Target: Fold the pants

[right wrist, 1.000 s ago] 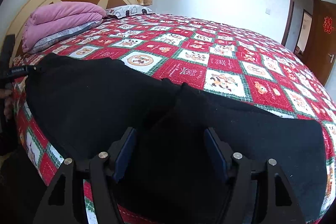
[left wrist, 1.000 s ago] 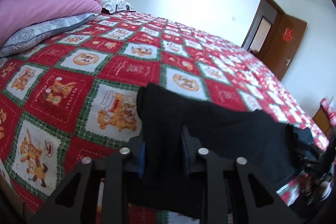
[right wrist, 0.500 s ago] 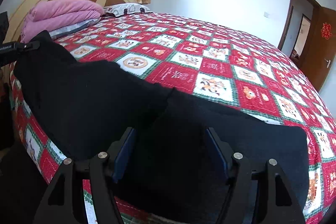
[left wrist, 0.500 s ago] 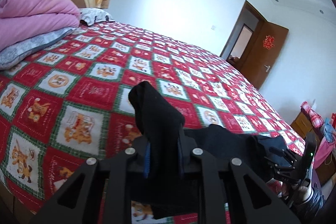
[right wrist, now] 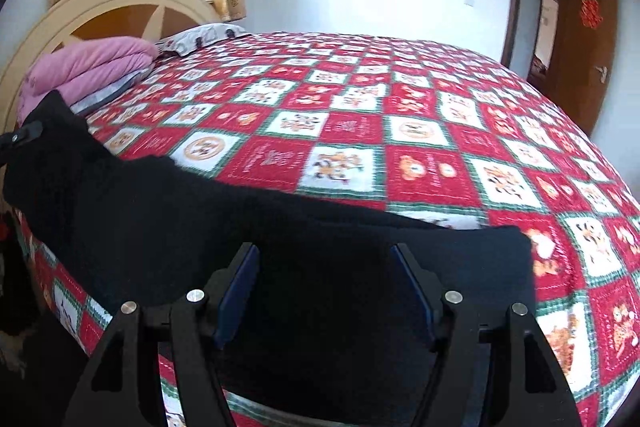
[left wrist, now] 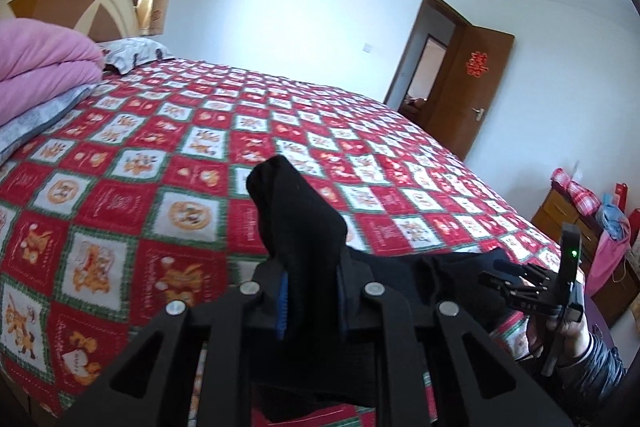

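My left gripper is squeezed shut on one end of the black pants. That end sticks up between the two blue pads like a soft, bumpy lump, lifted off the bed. The rest of the pants runs along the near edge of the bed toward my right gripper, which I can see far over by the bed's right corner.

My right gripper is wide open. Its two blue pads stand apart above the pants, and I cannot tell if they touch the cloth. Here the pants lie flat and wide along the near edge of the bed, with some cloth hanging over the side. At the left end the cloth rises up to my left gripper.

The pants look thick, dark and fuzzy, with soft folds. The bed cover is smooth and printed with red and white squares, green lines and little orange animals. At the head of the bed sits a puffy pink blanket, folded on top of a gray one, near a small patterned pillow. The headboard is round, cream and brown wood. A brown wooden door stands open in the white wall.
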